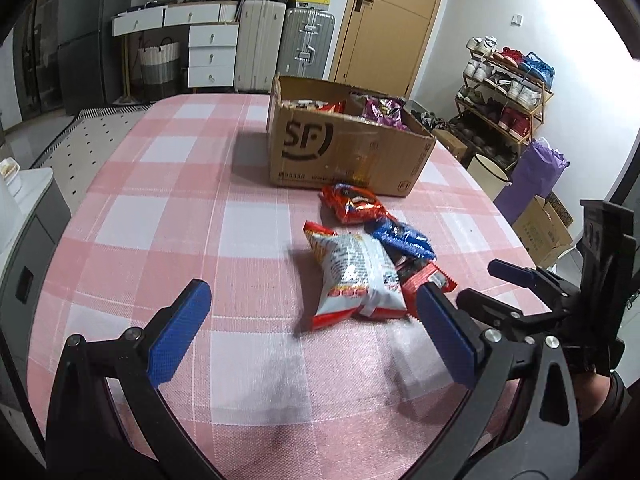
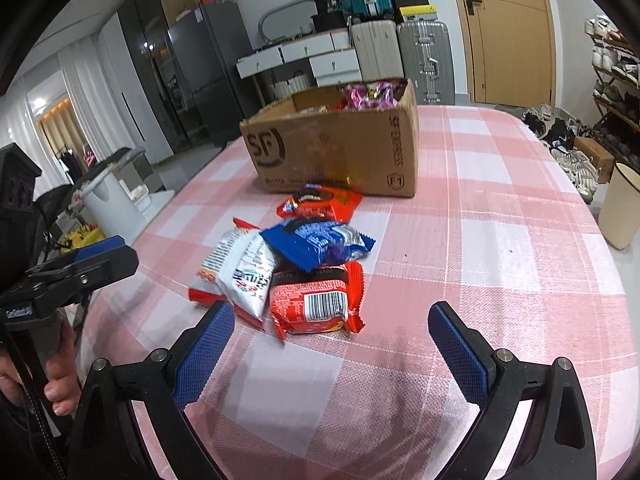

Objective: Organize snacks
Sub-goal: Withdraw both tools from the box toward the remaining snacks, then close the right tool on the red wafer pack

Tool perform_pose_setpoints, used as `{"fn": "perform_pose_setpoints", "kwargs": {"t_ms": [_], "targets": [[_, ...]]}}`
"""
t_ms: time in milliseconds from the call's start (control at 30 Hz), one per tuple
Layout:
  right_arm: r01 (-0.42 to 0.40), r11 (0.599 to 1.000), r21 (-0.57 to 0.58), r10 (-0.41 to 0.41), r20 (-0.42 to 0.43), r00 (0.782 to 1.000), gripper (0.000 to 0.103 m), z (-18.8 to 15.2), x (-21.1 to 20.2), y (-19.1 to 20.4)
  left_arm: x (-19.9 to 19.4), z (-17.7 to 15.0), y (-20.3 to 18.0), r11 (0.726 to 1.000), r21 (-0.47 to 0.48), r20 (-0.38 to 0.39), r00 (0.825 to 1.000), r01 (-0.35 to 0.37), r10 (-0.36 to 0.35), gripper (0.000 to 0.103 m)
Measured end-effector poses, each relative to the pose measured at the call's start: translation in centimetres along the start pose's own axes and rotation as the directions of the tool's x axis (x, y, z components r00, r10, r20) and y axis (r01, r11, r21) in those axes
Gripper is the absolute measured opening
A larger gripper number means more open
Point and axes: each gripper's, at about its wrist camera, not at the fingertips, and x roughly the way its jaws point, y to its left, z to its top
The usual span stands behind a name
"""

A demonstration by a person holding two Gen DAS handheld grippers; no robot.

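Note:
Several snack packs lie in a heap on the pink checked tablecloth (image 1: 168,216): a white and red bag (image 1: 354,276) (image 2: 240,268), a blue pack (image 1: 404,238) (image 2: 320,242), a red pack with a barcode (image 2: 316,300) (image 1: 426,278) and a red-orange pack (image 1: 352,202) (image 2: 320,202) nearest the box. An open cardboard SF box (image 1: 340,148) (image 2: 332,148) behind them holds purple and red packs. My left gripper (image 1: 308,320) is open and empty just before the white bag. My right gripper (image 2: 332,332) is open and empty before the barcode pack.
Suitcases (image 1: 280,48), white drawers (image 1: 212,52) and a wooden door (image 1: 388,20) stand behind the table. A shoe rack (image 1: 504,96) and boxes sit on the floor to the right. A cream bin (image 2: 620,208) stands beside the table's right edge.

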Motion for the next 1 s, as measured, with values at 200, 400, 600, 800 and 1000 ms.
{"fn": "perform_pose_setpoints", "kwargs": {"t_ms": [200,400,600,800,1000], "targets": [[0.013,1.0,0.008,-0.013,-0.03,0.999,0.099,0.2,1.9,-0.2,0.6,-0.4,0.4,1.0,-0.003,-0.012,1.0,0.002,-0.002,0.102],[0.04,0.999,-0.004,-0.04,-0.08,0.996,0.099,0.3,3.9,0.2,1.2,-0.6,1.1,1.0,-0.017,-0.024,1.0,0.005,-0.005,0.102],[0.056,0.998,-0.029,-0.059,-0.122,0.991,0.095,0.3,5.3,0.8,1.4,-1.0,1.7,1.0,-0.031,-0.033,0.999,0.006,-0.007,0.102],[0.068,0.997,-0.042,-0.073,-0.135,0.988,0.086,0.3,6.0,0.9,1.7,-1.3,2.0,0.999,-0.041,-0.042,0.999,0.003,-0.004,0.102],[0.072,0.995,-0.071,-0.08,-0.126,0.989,0.071,0.1,6.0,1.5,2.0,-1.5,2.0,0.999,-0.039,-0.052,0.999,-0.001,-0.001,0.102]]}}
